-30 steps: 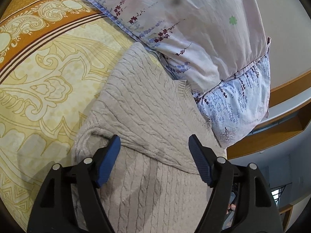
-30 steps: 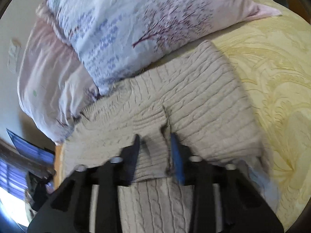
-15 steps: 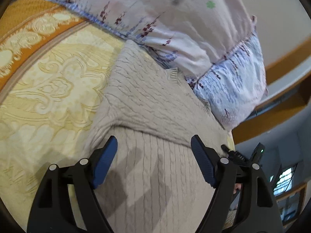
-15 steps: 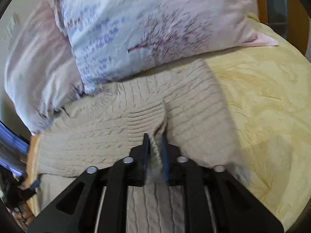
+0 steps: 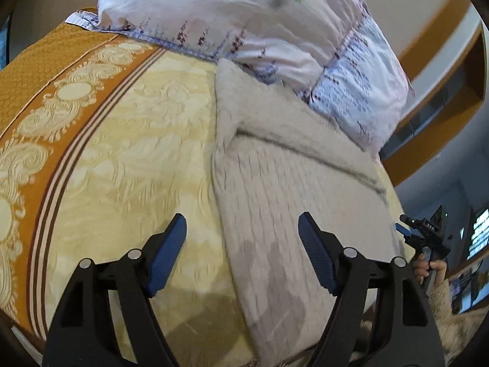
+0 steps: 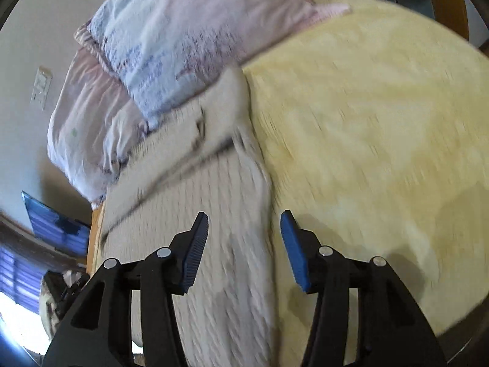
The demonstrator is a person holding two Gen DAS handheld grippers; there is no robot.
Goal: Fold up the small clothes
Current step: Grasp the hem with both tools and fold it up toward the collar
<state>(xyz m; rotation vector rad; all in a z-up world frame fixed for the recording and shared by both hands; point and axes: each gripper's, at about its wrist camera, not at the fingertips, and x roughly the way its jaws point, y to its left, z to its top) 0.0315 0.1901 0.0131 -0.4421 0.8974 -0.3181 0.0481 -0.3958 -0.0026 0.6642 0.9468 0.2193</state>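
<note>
Pillows [image 5: 244, 21] crowd the sweater's [image 5: 290, 202] far end on my bedspread [image 5: 122, 140]; my right gripper [image 6: 244, 244], jaws just opening, and my left gripper [image 5: 241, 253] both gape empty

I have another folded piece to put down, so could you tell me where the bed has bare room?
Free: the yellow patterned bedspread on either side of the beige cable-knit sweater. Crowded: the head end, where the floral pillows touch the sweater's top edge.

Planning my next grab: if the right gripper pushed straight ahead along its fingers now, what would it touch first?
Most likely the beige knit sweater, near its right edge where it meets the yellow bedspread. The right gripper has just been opening, nothing between its pads. The view is blurred, so depth is uncertain.
</note>
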